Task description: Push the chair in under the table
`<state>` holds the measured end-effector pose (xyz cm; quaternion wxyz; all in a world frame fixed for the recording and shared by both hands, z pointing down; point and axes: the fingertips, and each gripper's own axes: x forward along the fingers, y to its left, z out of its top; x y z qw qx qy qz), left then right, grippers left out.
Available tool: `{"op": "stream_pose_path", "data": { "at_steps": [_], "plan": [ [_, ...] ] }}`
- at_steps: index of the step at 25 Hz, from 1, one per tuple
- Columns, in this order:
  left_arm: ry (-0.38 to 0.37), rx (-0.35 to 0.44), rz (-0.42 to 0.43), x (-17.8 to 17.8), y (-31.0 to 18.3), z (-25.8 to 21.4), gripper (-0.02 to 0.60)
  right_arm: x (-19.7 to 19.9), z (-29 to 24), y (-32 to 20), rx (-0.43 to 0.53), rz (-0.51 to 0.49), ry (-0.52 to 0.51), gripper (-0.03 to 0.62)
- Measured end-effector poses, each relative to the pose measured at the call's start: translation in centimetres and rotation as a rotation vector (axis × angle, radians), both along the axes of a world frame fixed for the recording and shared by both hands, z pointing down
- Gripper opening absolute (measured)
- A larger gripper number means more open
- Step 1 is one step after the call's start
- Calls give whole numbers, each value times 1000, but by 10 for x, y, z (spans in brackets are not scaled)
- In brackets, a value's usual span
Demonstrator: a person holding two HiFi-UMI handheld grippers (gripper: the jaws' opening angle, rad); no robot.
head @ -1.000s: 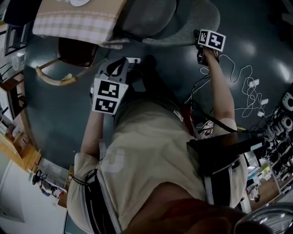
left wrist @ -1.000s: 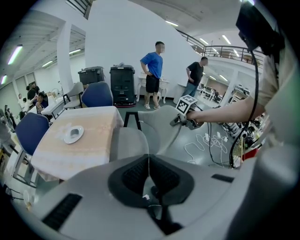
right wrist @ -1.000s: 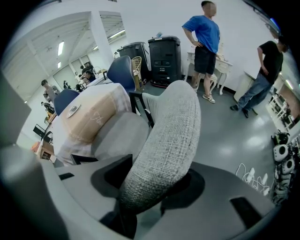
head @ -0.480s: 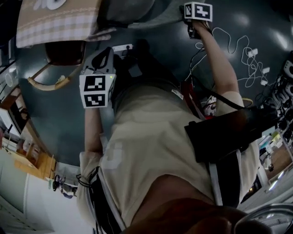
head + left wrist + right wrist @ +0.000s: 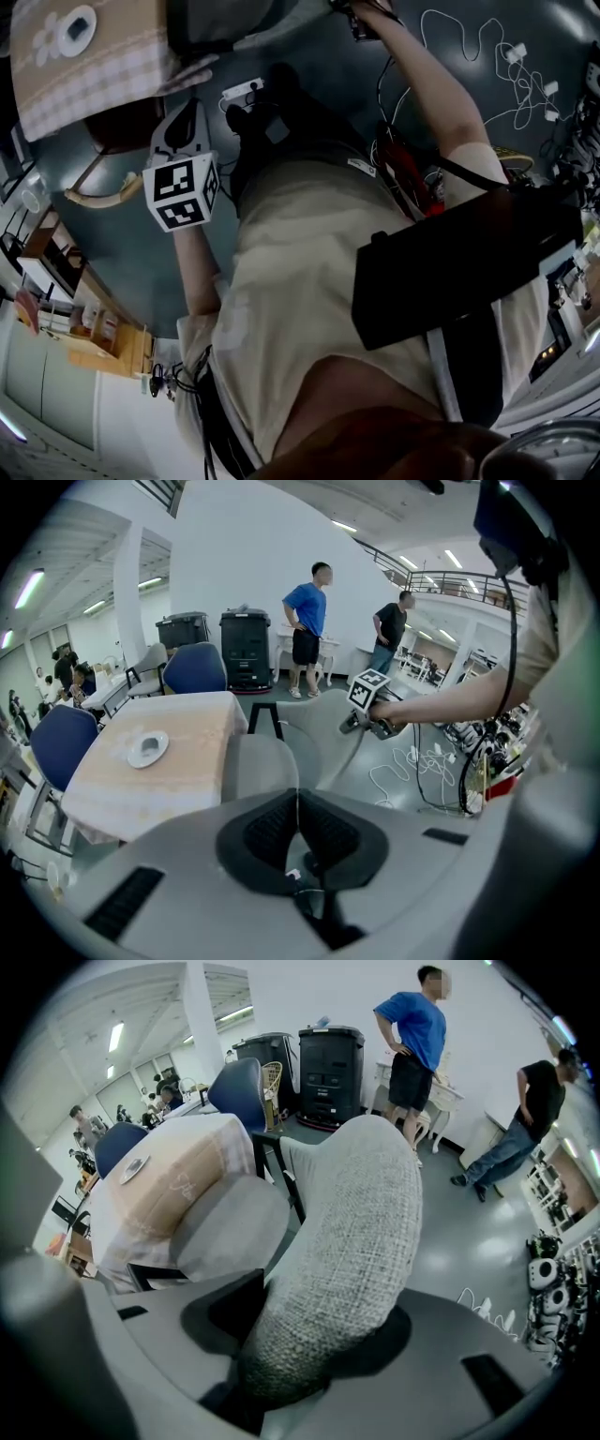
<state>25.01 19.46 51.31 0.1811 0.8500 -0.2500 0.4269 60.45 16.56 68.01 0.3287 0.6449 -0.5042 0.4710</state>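
Observation:
The grey fabric chair (image 5: 352,1213) stands by the cloth-covered table (image 5: 169,1185), its seat (image 5: 258,766) partly under the table's edge. My right gripper (image 5: 300,1335) is shut on the top of the chair's backrest, and the fabric fills the gap between its pads. In the left gripper view that right gripper (image 5: 361,722) sits on the backrest rim. In the head view it is almost cut off at the top edge (image 5: 361,23). My left gripper (image 5: 298,832) is shut on nothing and hangs short of the chair (image 5: 234,19), near my body (image 5: 187,112).
A white dish (image 5: 148,748) lies on the table (image 5: 159,771). Blue chairs (image 5: 195,667) stand beyond it and a wooden-armed chair (image 5: 98,192) beside it. White cables (image 5: 497,66) and a power strip (image 5: 242,91) lie on the floor. Two people (image 5: 309,621) stand by black bins (image 5: 246,649).
The head view has swung: chair, table and right gripper have slid toward the picture's top edge, and the left gripper sits further left. Neither grip has changed.

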Motion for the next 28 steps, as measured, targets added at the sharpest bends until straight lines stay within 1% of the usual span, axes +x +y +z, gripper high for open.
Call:
{"op": "stream_pose_path", "data": {
  "at_steps": [7,13,17,21,25,28],
  "plan": [
    [-7,-4,2,5,9,4,9,-1,-2,-6,-7,13,28,216],
    [3,1,-24,-5,7,2,9,-7,1,-6,-28,33,43,215],
    [9,3,-41,-9,10,2,9,2,4,3,-36,55,49,215],
    [9,12,-59,-16,8,2,9,8,4,7,-18,70,50,213],
    [14,-3,-102,-20,0,3,9,8,5,6,-8,72,48,213],
    [36,-15,-178,-26,-13,1,9,10,6,7,-12,80,45,213]
  ]
}}
